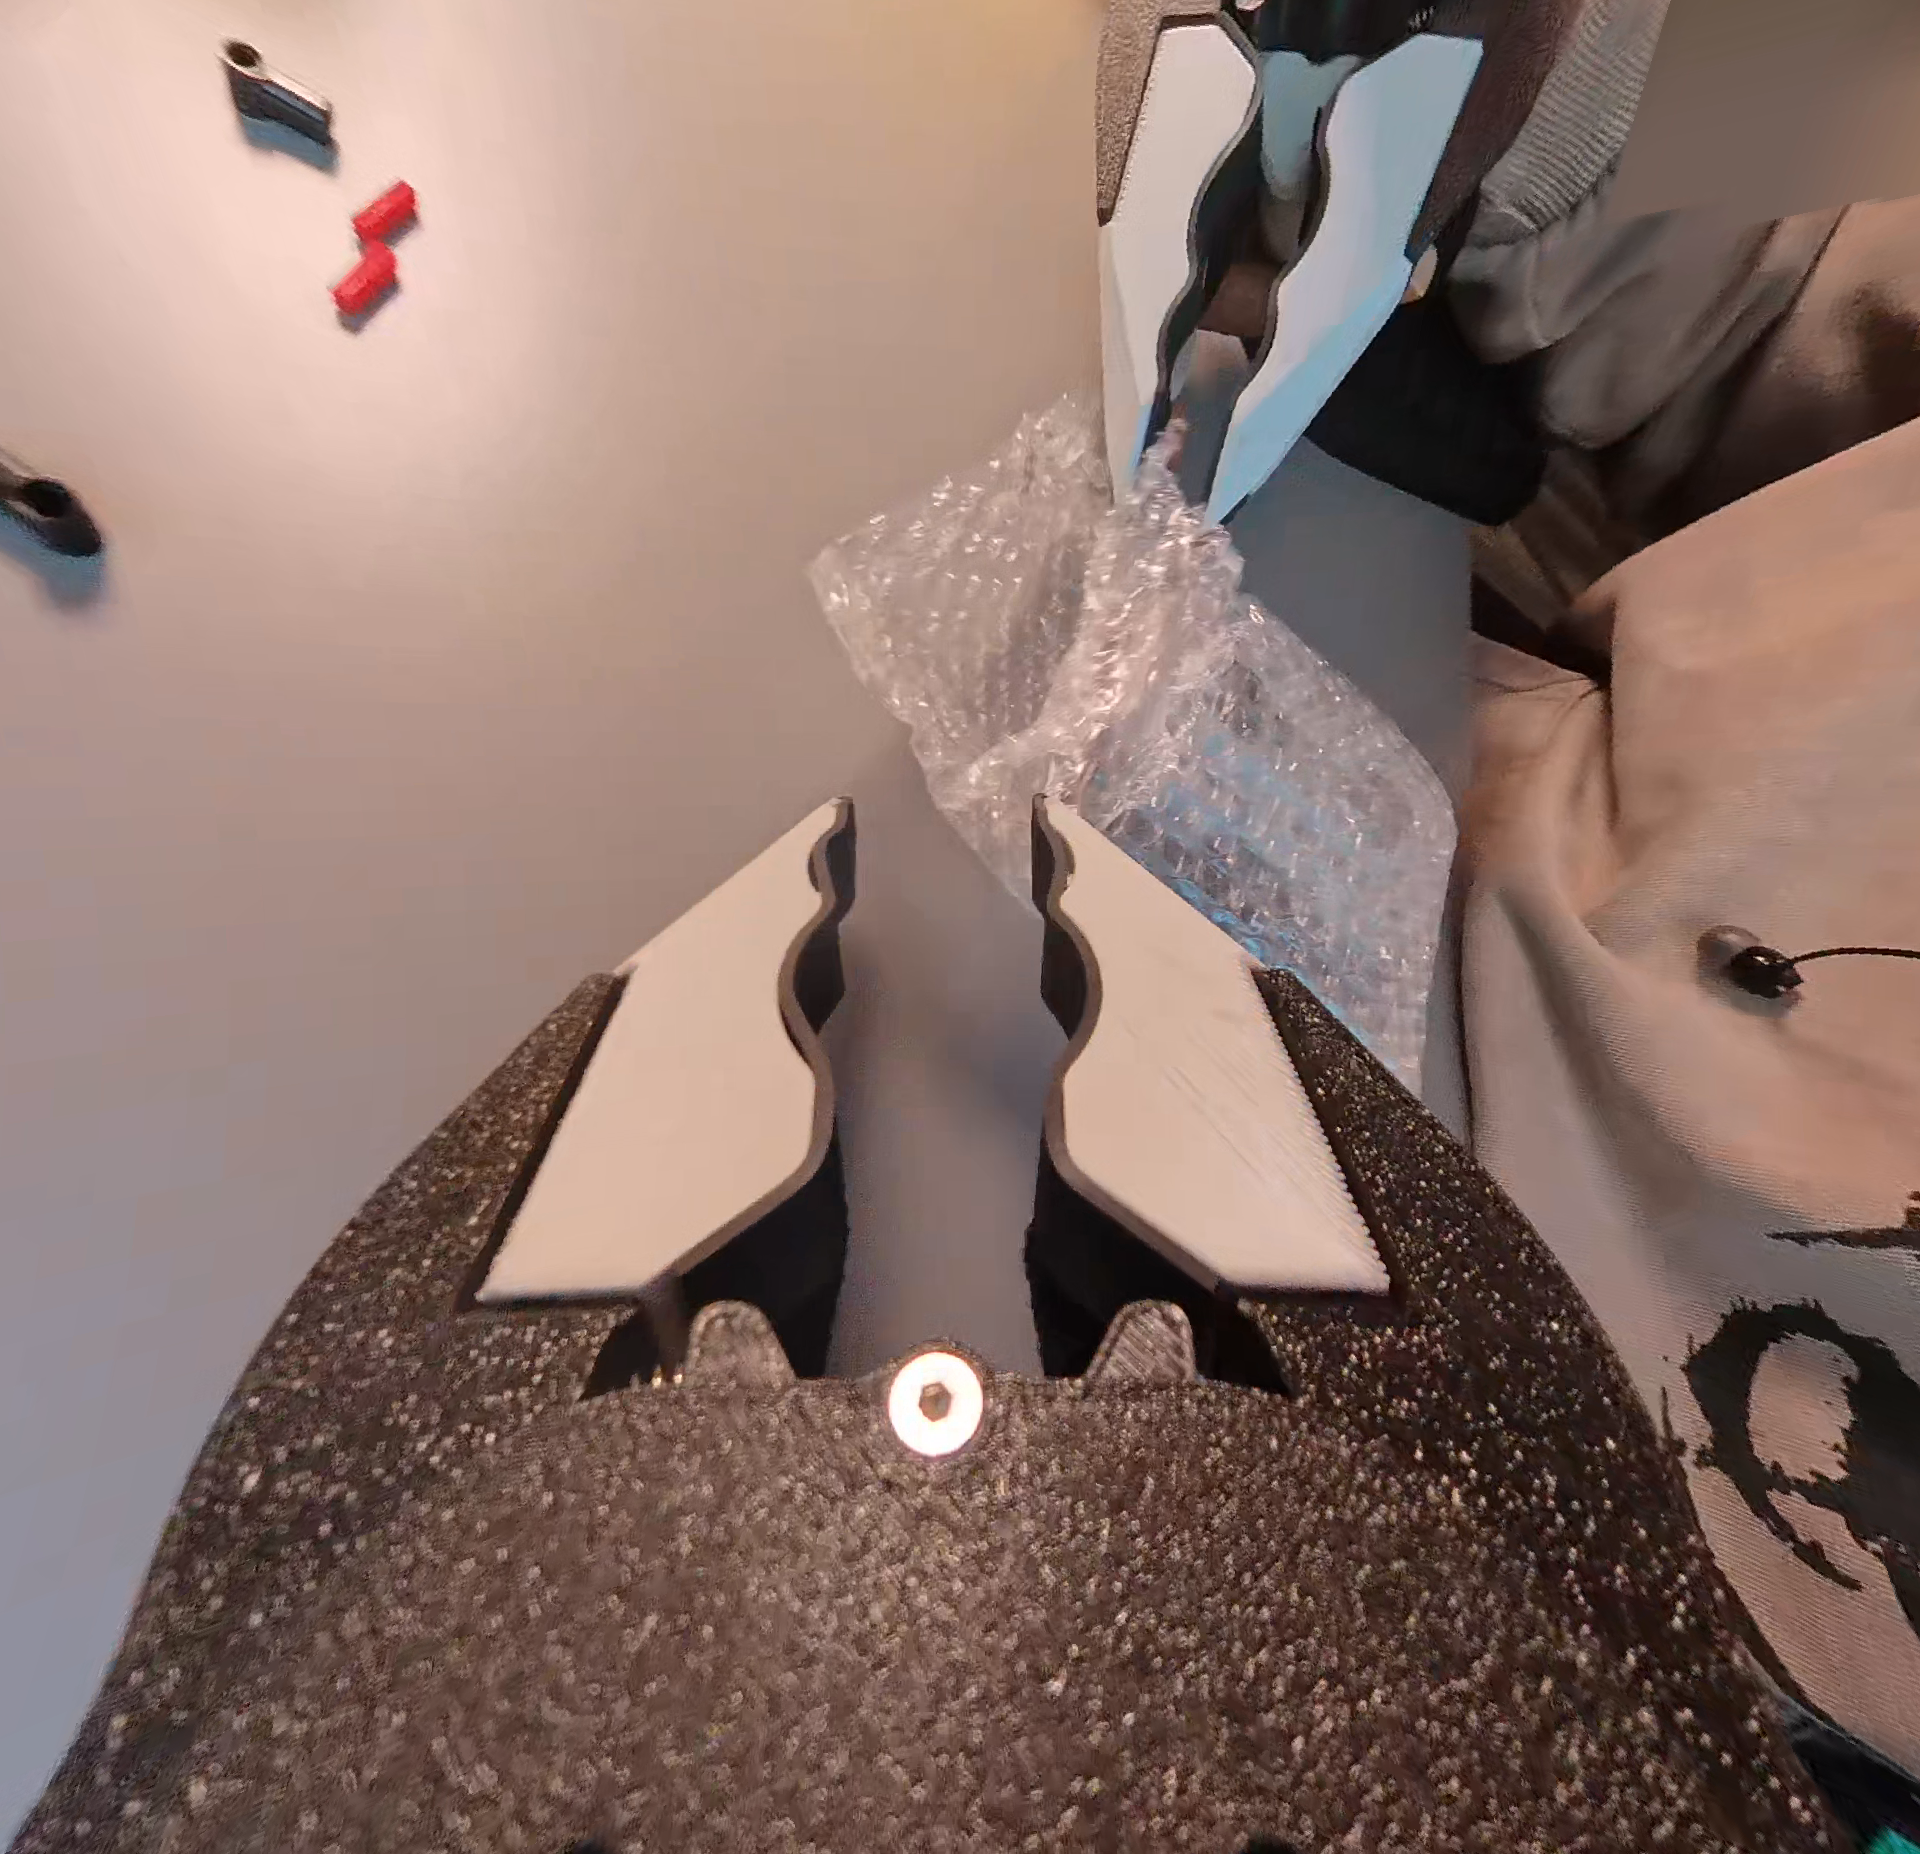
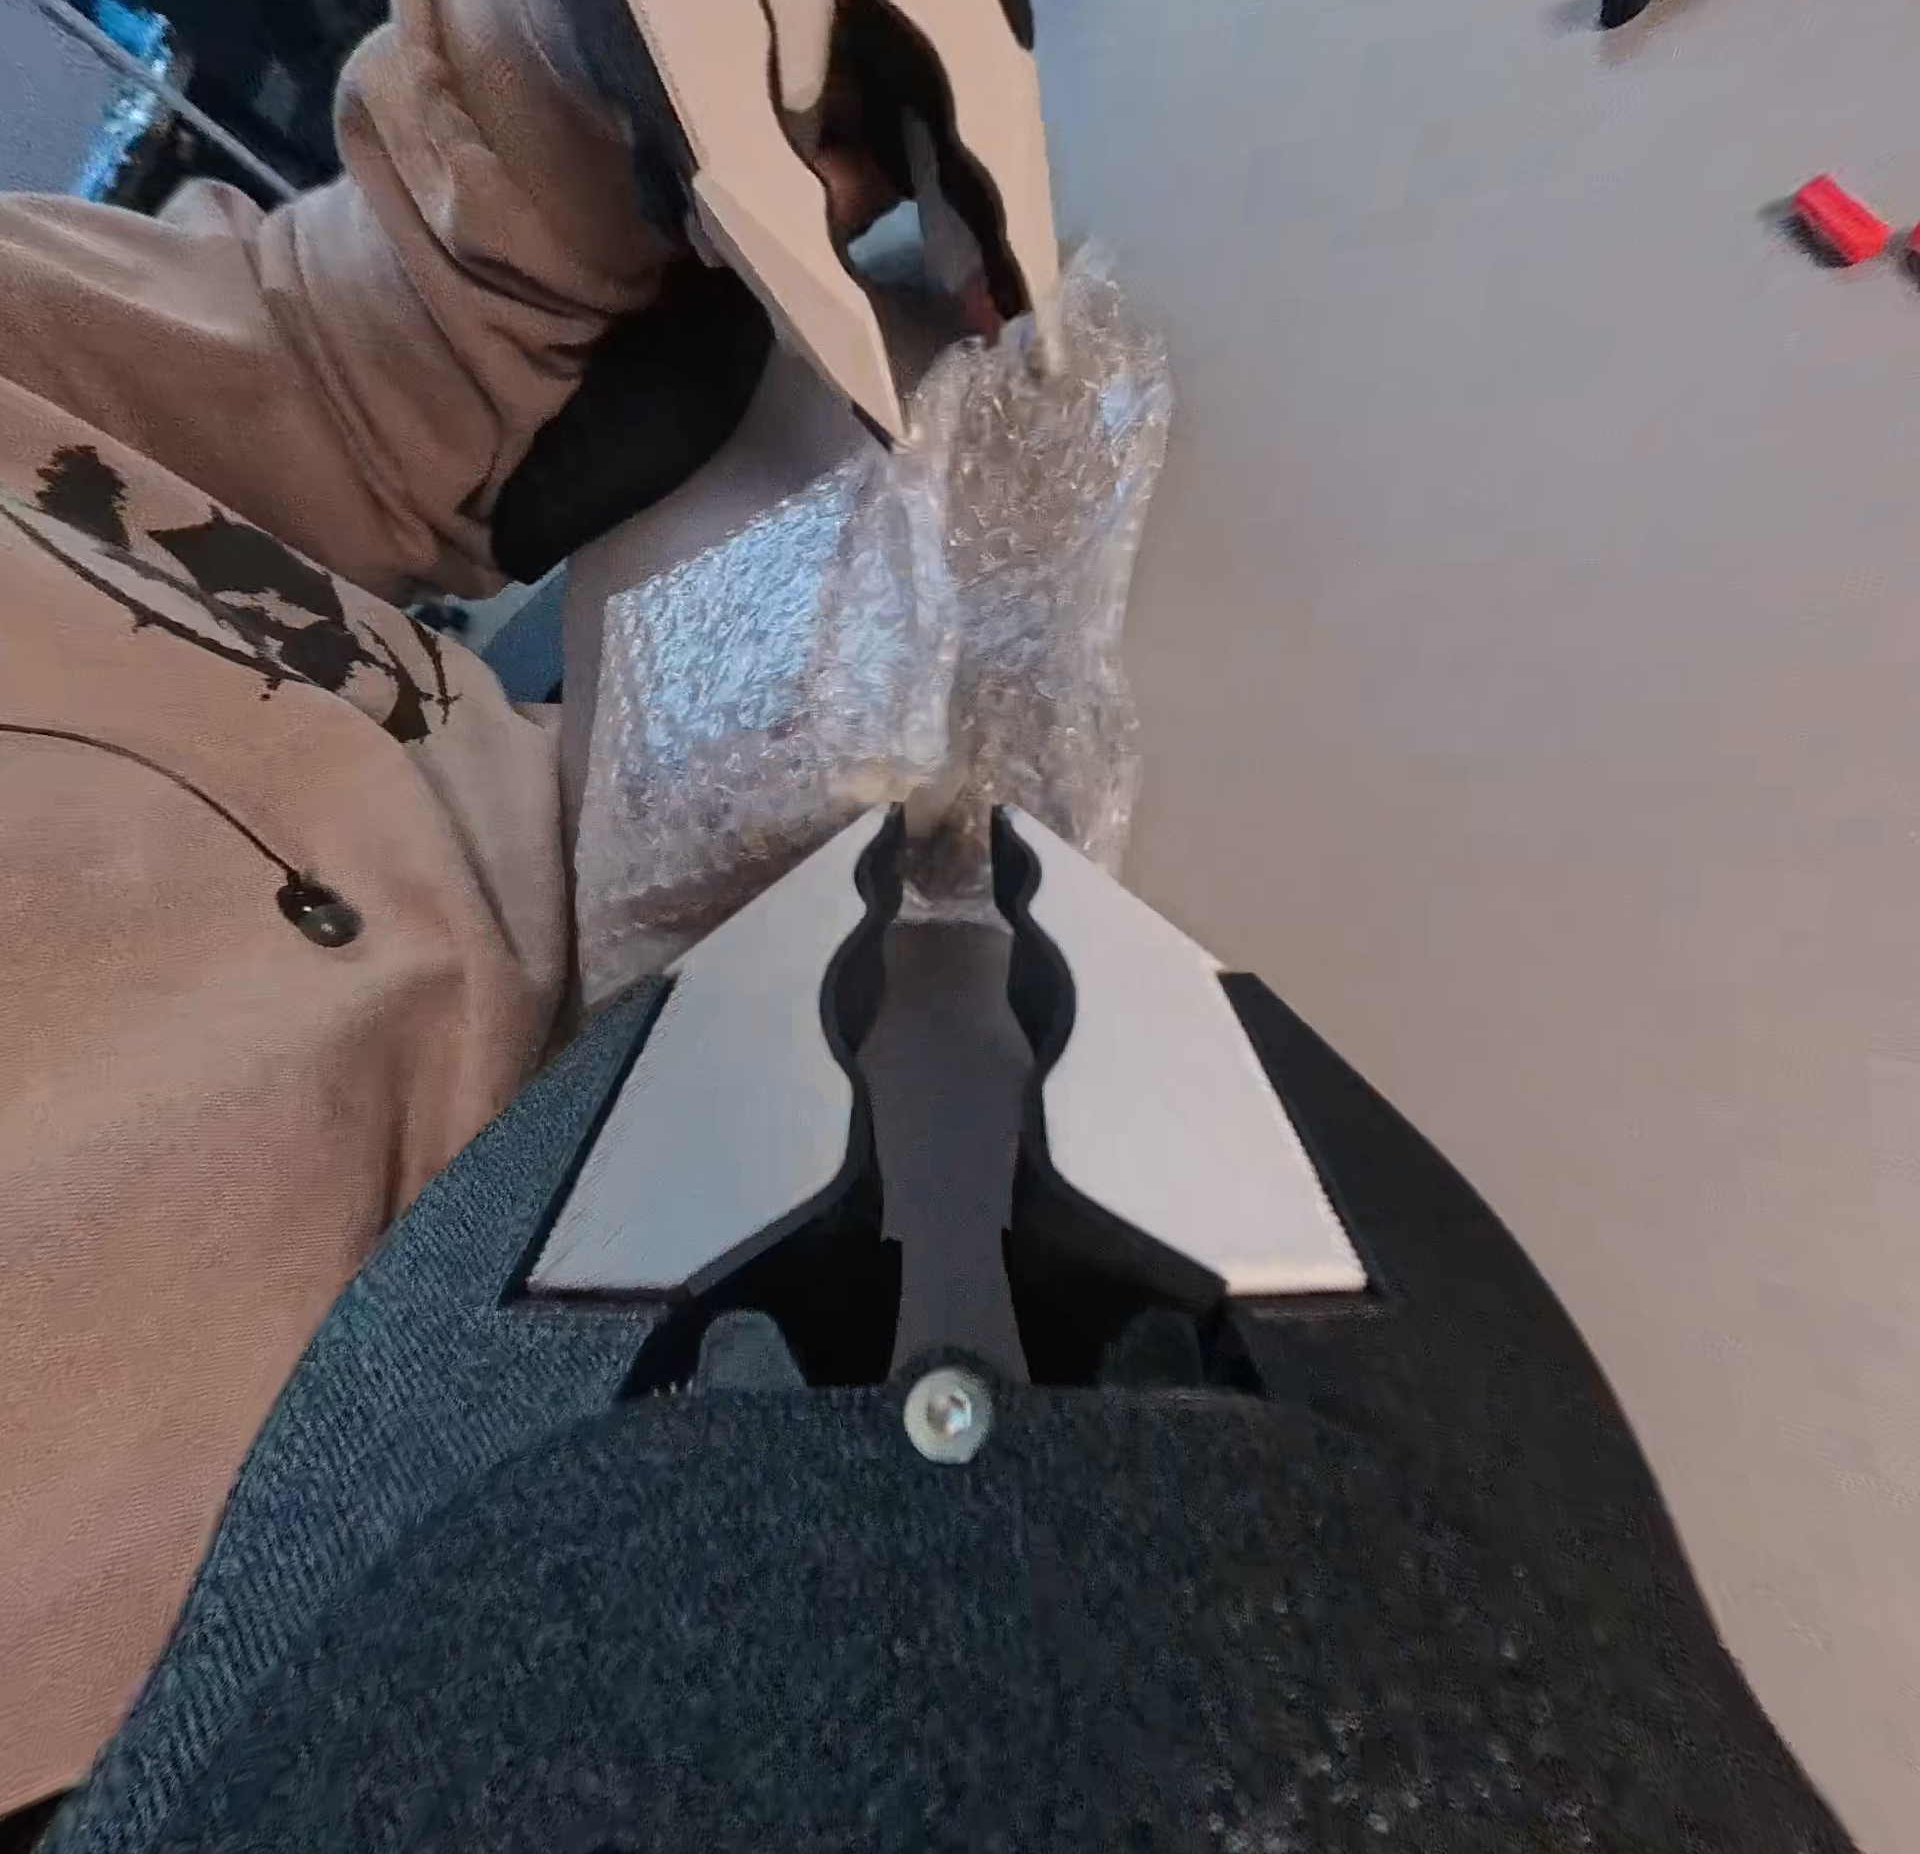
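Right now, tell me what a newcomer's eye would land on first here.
First, the crumpled clear bubble wrap at the centre, its end pinched in the right gripper. The left gripper stands open at its other end. Beyond, two small red pieces lie on the grey table.

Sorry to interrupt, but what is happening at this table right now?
A person is handling a sheet of bubble wrap with two handheld grippers. The right gripper is pinching one end of it, while the left gripper is open beside the other end. Two small red pieces and black parts lie farther off.
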A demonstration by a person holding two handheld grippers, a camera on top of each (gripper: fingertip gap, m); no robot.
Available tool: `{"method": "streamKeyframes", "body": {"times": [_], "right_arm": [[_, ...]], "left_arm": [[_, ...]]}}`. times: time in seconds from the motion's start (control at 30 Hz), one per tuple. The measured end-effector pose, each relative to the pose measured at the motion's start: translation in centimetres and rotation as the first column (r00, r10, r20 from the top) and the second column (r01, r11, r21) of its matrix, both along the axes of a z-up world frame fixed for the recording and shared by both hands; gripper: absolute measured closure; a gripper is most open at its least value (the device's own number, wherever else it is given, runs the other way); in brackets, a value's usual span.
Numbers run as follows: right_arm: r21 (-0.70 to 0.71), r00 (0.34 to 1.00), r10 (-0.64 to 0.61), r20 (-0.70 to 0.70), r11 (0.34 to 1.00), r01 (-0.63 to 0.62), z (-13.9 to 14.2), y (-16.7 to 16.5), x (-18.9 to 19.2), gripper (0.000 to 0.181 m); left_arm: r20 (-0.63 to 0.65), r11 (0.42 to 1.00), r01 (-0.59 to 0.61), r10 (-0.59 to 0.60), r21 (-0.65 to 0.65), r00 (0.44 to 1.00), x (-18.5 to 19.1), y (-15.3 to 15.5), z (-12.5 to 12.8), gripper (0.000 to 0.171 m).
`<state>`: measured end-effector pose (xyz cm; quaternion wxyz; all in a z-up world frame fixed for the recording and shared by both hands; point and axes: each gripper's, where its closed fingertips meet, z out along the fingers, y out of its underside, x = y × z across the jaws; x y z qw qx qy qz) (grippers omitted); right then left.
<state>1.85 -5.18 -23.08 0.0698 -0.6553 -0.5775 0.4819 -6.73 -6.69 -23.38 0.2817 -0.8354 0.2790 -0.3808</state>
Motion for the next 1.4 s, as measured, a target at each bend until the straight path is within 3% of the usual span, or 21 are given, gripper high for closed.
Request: {"method": "streamKeyframes", "body": {"times": [0.1, 0.17, 0.23, 0.3, 0.4, 0.47, 0.53, 0.6, 0.77, 0.9, 0.97, 1.03, 1.07, 1.13, 1.27, 1.4], "right_arm": [[0.182, 0.991, -0.072, -0.113, 0.979, 0.091, 2.6, 1.6, -0.1, 0.162], [0.259, 0.967, -0.006, -0.254, 0.963, 0.074, 5.9, -0.1, -0.4, 0.162], [0.345, 0.951, 0.034, -0.307, 0.936, 0.078, 7.2, -1.7, -1.1, 0.165], [0.378, 0.968, -0.001, -0.252, 0.921, 0.099, 5.5, -2.2, -2.2, 0.165], [0.365, 0.995, -0.052, -0.085, 0.928, 0.08, 0.7, -1.8, -2.1, 0.162], [0.25, 0.994, -0.082, -0.074, 0.963, 0.098, 0.5, -1.9, -1.8, 0.166], [0.23, 0.995, -0.085, -0.057, 0.968, 0.096, 0.4, -1.7, -1.5, 0.166], [0.199, 0.996, -0.089, -0.031, 0.976, 0.093, 0.4, -1.6, -1.2, 0.167], [-0.035, 0.996, -0.09, 0.0, 0.995, 0.09, 0.1, -1.8, -0.3, 0.165], [0.108, 1.0, 0.018, 0.0, 0.994, -0.018, 0.0, -2.6, 0.4, 0.15], [0.201, 0.998, 0.056, 0.012, 0.978, -0.057, 0.3, -2.5, 0.8, 0.134], [0.18, 0.989, 0.145, 0.002, 0.973, -0.143, 1.5, -4.1, 1.8, 0.105], [0.181, 0.985, 0.171, -0.01, 0.969, -0.167, 2.0, -4.7, 2.1, 0.101], [0.261, 0.979, 0.205, -0.004, 0.945, -0.197, 1.9, -5.5, 2.3, 0.098], [0.451, 0.971, 0.216, 0.107, 0.86, -0.241, -1.3, -6.8, 1.9, 0.095], [0.448, 0.976, 0.188, 0.112, 0.867, -0.218, -2.0, -6.9, 1.7, 0.102]], "left_arm": [[-0.005, 0.997, -0.048, 0.048, 0.067, 0.999, -1.3, 0.9, 1.0, 0.133], [0.018, 0.992, -0.05, 0.048, 0.119, 0.999, -1.4, 1.0, 2.1, 0.134], [0.045, 0.984, -0.045, 0.038, 0.173, 0.998, -1.0, 1.2, 3.1, 0.138], [0.059, 0.969, 0.008, -0.024, 0.246, 0.998, 0.1, 0.5, 4.2, 0.146], [0.04, 0.942, 0.109, -0.128, 0.316, 0.991, 2.4, -1.1, 4.7, 0.154], [0.001, 0.943, 0.114, -0.12, 0.312, 0.993, 3.4, -1.1, 3.9, 0.163], [-0.051, 0.956, 0.074, -0.062, 0.283, 0.997, 3.6, -0.1, 2.5, 0.17], [-0.08, 0.967, 0.069, -0.05, 0.246, 0.996, 3.6, 0.2, 1.3, 0.171], [-0.166, 0.978, 0.081, -0.048, 0.193, 0.985, 4.4, 0.2, -1.0, 0.171], [-0.203, 0.981, 0.107, -0.073, 0.164, 0.976, 5.4, 0.0, -1.7, 0.171], [-0.198, 0.983, 0.115, -0.085, 0.145, 0.976, 5.8, -0.1, -1.7, 0.171], [-0.214, 0.983, 0.121, -0.09, 0.139, 0.973, 5.9, -0.2, -1.9, 0.171], [-0.225, 0.981, 0.125, -0.089, 0.147, 0.97, 5.9, -0.2, -1.9, 0.171], [-0.248, 0.977, 0.138, -0.095, 0.164, 0.964, 5.9, -0.3, -2.0, 0.171], [-0.249, 0.971, 0.159, -0.113, 0.176, 0.962, 6.0, -0.6, -1.9, 0.171], [-0.249, 0.971, 0.168, -0.123, 0.168, 0.961, 5.9, -1.0, -1.9, 0.171]]}}
